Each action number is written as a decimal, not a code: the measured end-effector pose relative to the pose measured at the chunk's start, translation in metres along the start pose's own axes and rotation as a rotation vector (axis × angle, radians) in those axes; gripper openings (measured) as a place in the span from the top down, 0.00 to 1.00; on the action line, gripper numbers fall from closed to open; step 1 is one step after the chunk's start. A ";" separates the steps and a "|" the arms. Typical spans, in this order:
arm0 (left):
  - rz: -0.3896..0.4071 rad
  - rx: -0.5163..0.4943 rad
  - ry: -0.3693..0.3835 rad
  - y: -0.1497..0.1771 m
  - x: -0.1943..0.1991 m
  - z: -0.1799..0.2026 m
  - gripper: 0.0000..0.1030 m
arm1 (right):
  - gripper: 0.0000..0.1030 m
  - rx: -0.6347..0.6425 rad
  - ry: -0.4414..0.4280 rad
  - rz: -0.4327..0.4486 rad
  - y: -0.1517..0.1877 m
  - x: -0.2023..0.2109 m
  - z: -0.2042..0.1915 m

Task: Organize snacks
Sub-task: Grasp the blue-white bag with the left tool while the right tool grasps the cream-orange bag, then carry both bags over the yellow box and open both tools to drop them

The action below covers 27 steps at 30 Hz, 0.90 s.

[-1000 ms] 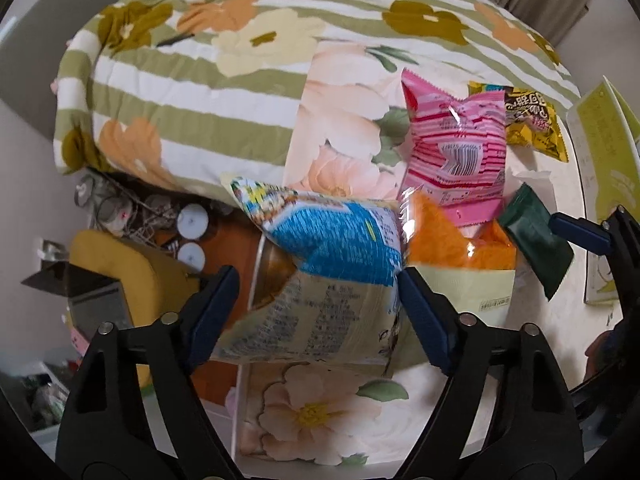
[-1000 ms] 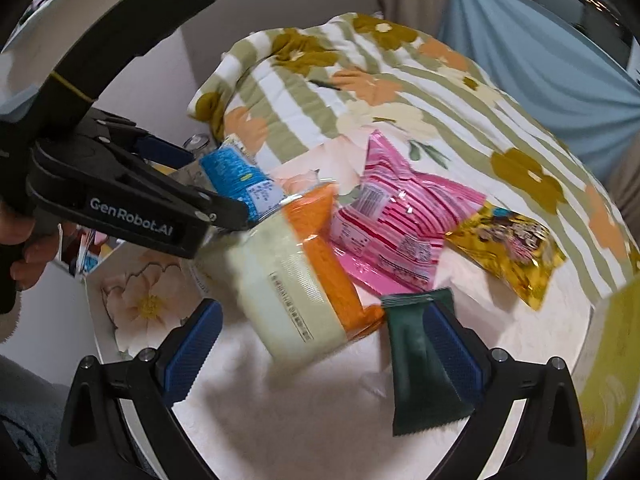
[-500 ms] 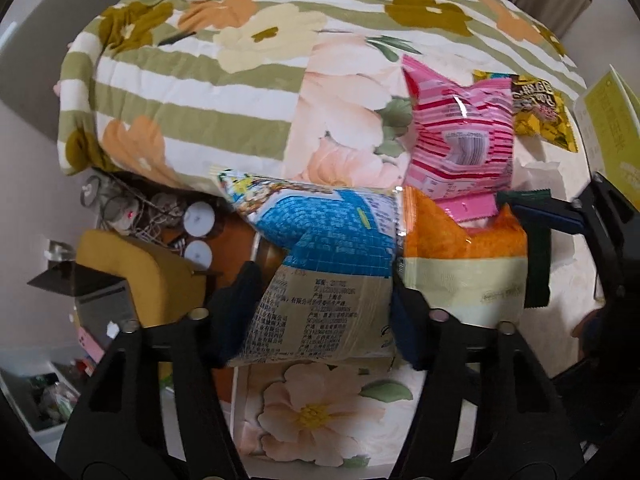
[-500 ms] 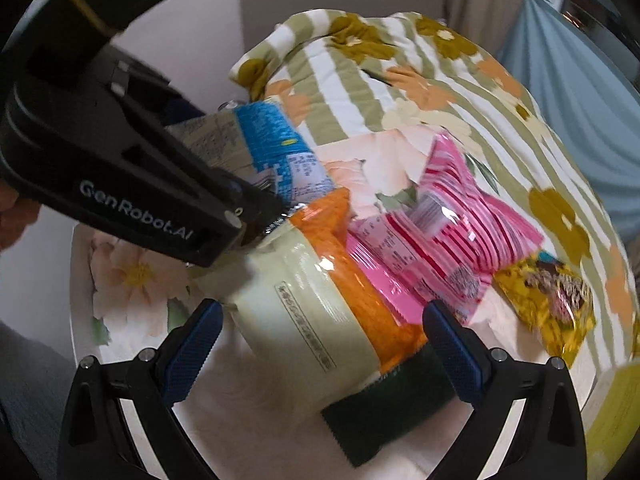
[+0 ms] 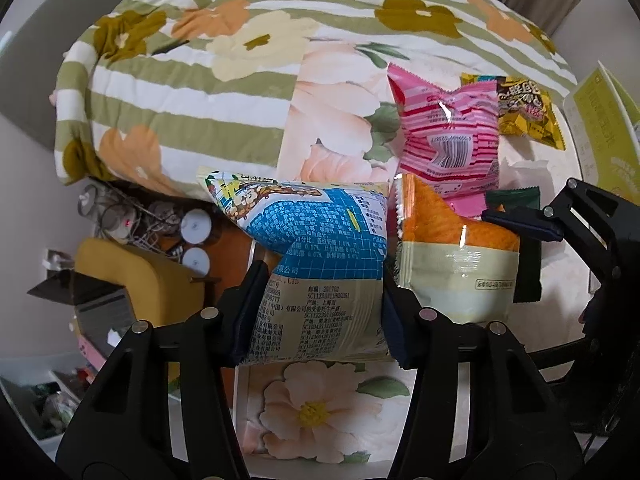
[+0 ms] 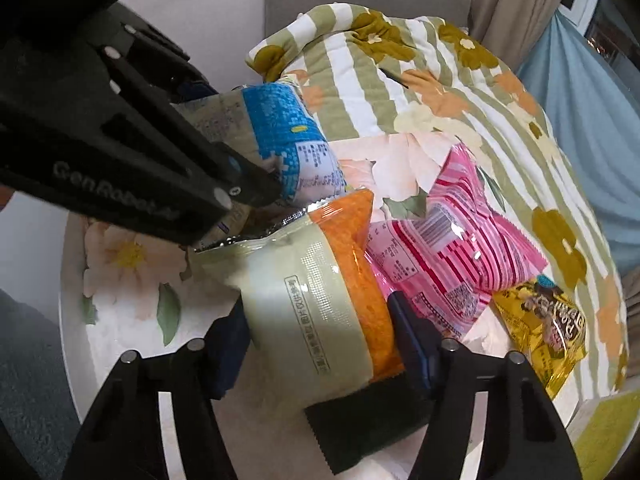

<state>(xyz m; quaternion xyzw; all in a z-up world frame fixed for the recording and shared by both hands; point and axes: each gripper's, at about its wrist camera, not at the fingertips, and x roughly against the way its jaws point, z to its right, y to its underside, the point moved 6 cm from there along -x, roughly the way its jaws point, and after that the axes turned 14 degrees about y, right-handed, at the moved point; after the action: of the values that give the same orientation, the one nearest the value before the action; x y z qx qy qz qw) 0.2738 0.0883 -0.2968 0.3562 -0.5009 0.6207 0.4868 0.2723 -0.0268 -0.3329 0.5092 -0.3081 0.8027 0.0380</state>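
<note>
My left gripper (image 5: 322,292) points down and is shut on the lower end of a blue-and-cream snack bag (image 5: 320,224), pinching it at both sides. Right beside it lies an orange-and-cream snack bag (image 6: 312,300), partly on top of a dark green packet (image 6: 360,428). My right gripper (image 6: 320,340) straddles the orange-and-cream bag; its jaws are closing and both blue pads touch the bag's sides. A pink striped bag (image 6: 452,236) and a yellow bag (image 6: 548,320) lie farther back on the floral tabletop (image 6: 132,280).
A green-striped flowered quilt (image 5: 200,80) is heaped behind the snacks. A yellow-green box (image 5: 600,128) stands at the table's right edge. Left of the table, lower down, are a yellow chair (image 5: 132,276) and clutter with cables.
The left jaws have closed onto the blue-and-cream bag. The right gripper shifted from the green packet to over the orange-and-cream bag, rolled, and its jaws drew in against that bag.
</note>
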 end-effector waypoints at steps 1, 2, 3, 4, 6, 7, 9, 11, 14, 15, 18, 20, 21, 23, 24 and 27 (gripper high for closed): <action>0.005 -0.002 0.006 0.000 0.003 0.001 0.53 | 0.42 -0.009 0.004 0.001 0.001 0.001 0.001; 0.009 -0.003 0.008 0.000 0.007 0.001 0.53 | 0.43 -0.024 0.008 0.004 0.001 0.004 0.003; 0.016 -0.005 0.014 -0.001 0.010 0.002 0.53 | 0.43 -0.038 0.008 0.005 0.000 0.006 0.004; 0.022 -0.006 0.020 -0.001 0.014 0.003 0.53 | 0.43 -0.053 0.008 0.004 0.001 0.009 0.005; 0.037 -0.011 0.032 -0.002 0.023 0.005 0.53 | 0.44 -0.082 0.017 0.006 0.000 0.016 0.006; 0.047 -0.015 0.039 -0.003 0.028 0.006 0.53 | 0.44 -0.099 0.026 0.005 0.000 0.020 0.008; 0.063 -0.021 0.051 -0.004 0.037 0.008 0.53 | 0.44 -0.132 0.037 0.002 -0.001 0.027 0.011; 0.080 -0.025 0.070 -0.006 0.047 0.010 0.53 | 0.44 -0.181 0.041 0.000 -0.002 0.037 0.016; 0.108 -0.024 0.103 -0.010 0.063 0.014 0.53 | 0.44 -0.265 0.054 0.002 -0.006 0.051 0.027; 0.121 -0.031 0.113 -0.012 0.069 0.016 0.53 | 0.44 -0.300 0.056 0.001 -0.008 0.057 0.031; 0.161 -0.064 0.135 -0.017 0.088 0.024 0.53 | 0.44 -0.387 0.081 0.009 -0.013 0.075 0.042; 0.184 -0.084 0.154 -0.020 0.098 0.029 0.53 | 0.44 -0.438 0.099 0.018 -0.015 0.087 0.049; 0.196 -0.097 0.167 -0.023 0.104 0.033 0.53 | 0.44 -0.467 0.111 0.023 -0.017 0.095 0.053; 0.213 -0.124 0.189 -0.027 0.113 0.041 0.53 | 0.44 -0.530 0.143 0.033 -0.016 0.112 0.060; 0.222 -0.143 0.204 -0.030 0.118 0.047 0.53 | 0.44 -0.556 0.158 0.037 -0.013 0.120 0.064; 0.233 -0.204 0.245 -0.037 0.128 0.067 0.53 | 0.44 -0.655 0.233 0.036 -0.006 0.144 0.078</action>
<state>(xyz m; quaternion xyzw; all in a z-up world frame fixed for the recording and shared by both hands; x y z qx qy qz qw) 0.2714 0.0563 -0.1515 0.1664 -0.5362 0.6576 0.5023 0.2678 -0.0996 -0.1863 0.3694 -0.5521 0.7144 0.2200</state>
